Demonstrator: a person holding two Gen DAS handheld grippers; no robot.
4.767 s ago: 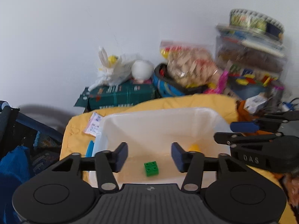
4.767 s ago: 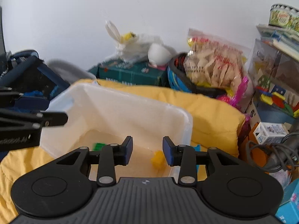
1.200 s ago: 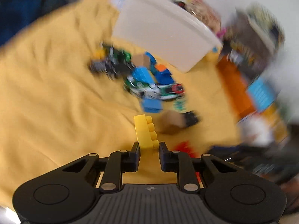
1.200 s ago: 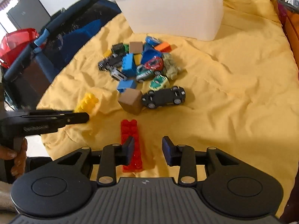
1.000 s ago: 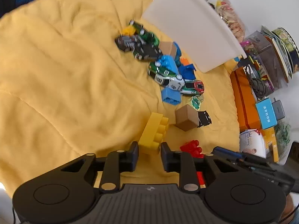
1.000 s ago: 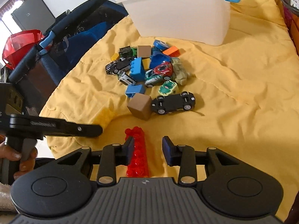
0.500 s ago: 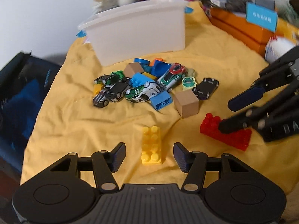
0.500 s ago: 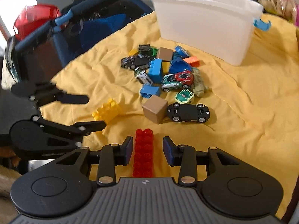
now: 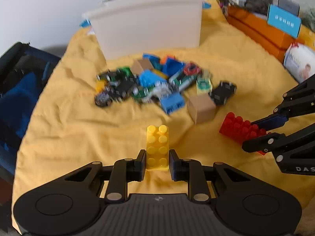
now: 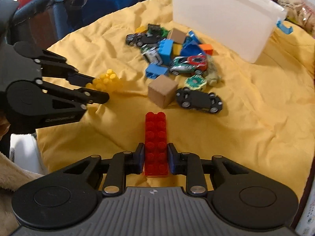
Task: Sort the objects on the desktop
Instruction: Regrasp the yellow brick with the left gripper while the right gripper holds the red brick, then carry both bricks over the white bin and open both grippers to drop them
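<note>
The yellow brick (image 9: 157, 149) is clamped at its near end between the pads of the left gripper (image 9: 157, 162), whose jaws have just been closing; the brick lies lengthwise on the yellow cloth (image 9: 78, 133), studs up. The red brick (image 10: 156, 141) is gripped the same way at its near end by the right gripper (image 10: 155, 160), jaws also just closed in on it. Both bricks are seen near the front edge of the cloth, well apart from the white bin (image 10: 226, 17) at the back. Between bricks and bin a pile of toy cars and blocks (image 10: 173, 53) is spread, with a brown cube (image 10: 162, 93) and a black car (image 10: 198, 100) nearest the red brick.
</note>
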